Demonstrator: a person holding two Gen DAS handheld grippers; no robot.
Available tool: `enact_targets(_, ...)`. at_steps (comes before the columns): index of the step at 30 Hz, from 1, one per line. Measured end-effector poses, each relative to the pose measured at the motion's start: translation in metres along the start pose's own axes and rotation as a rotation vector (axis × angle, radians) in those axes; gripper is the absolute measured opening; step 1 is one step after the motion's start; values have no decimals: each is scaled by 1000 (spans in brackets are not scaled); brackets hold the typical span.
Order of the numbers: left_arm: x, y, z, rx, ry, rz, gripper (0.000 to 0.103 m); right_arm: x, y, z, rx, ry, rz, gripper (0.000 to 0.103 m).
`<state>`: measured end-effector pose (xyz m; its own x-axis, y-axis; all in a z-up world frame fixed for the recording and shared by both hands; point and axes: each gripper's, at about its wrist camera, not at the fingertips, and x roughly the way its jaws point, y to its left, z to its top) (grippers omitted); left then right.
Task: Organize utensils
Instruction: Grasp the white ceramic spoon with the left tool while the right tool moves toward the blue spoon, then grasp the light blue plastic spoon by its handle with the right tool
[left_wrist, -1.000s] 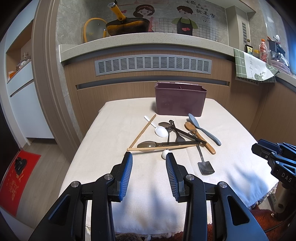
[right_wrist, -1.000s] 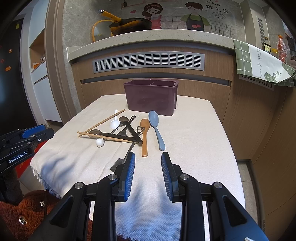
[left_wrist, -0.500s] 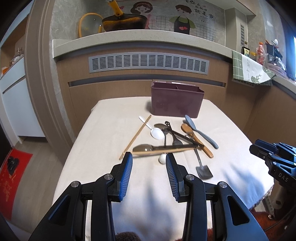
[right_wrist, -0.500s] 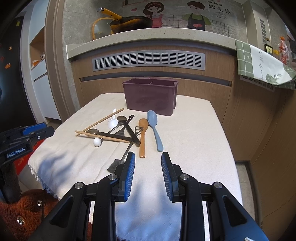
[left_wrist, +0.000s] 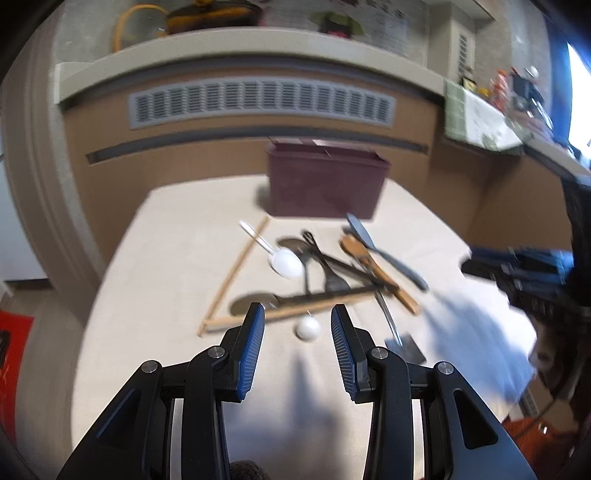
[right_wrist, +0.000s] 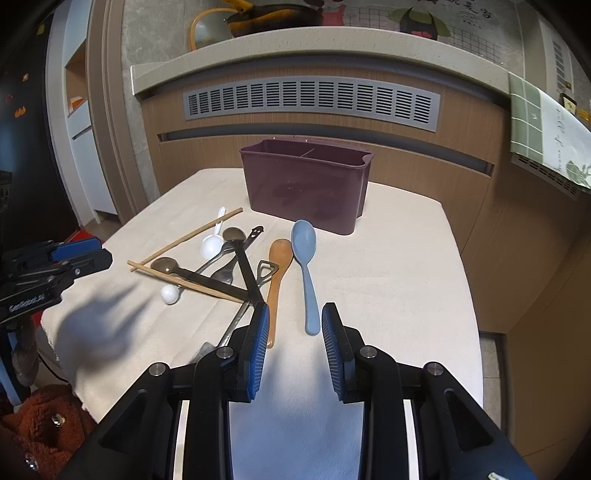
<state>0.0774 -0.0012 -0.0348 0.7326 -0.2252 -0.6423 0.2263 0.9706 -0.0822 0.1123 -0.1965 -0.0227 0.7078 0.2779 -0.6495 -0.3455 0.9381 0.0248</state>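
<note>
We see a maroon plastic utensil caddy (right_wrist: 306, 192), pale blue plastic spoon (right_wrist: 306, 258), brown wooden spoon (right_wrist: 277, 273), white plastic scoop (right_wrist: 211, 245), cream tablecloth (right_wrist: 388, 280), green-checked hanging towel (right_wrist: 532, 114).

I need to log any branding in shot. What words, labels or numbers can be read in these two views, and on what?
"GenRobot.AI", blurred but just legible, white letters on the side of the left gripper in the right wrist view.
Dark characters on the wall picture above the counter: too small to read.
Mark on the hanging cloth: unreadable.
Left wrist view: blurred throughout, nothing readable.
</note>
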Motion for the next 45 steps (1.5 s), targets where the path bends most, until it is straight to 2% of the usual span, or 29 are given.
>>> enact_targets(3,18,-4,-9,2,81,-35,39,9,-3,1,13,16,11,28)
enact_targets(6,34,-5,-12,-18,119,-5,39,16,-6,-1,30,35,19,28)
enact_targets(11,46,0,-11,-61,132,43,37,25,-11,-10,58,57,15,28)
enact_targets(17,62,-14,-7,15,164,63,37,30,-16,-14,89,62,22,28)
enact_targets(22,80,-14,2,-6,179,86,37,29,-17,-16,90,54,18,28)
enact_targets(26,90,-11,2,-35,203,98,24,27,-19,-18,92,50,2,28)
enact_targets(29,82,-7,6,-61,164,95,22,27,-20,-19,94,52,2,28)
enact_targets(31,67,-3,15,-68,93,93,22,28,-21,-19,96,54,3,28)
enact_targets(34,46,4,34,-59,-13,132,22,31,-20,-15,95,60,8,28)
enact_targets(39,19,18,69,-60,-152,175,22,35,-16,-3,79,62,27,28)
enact_targets(45,8,38,91,-100,-193,133,22,53,-1,11,79,82,68,28)
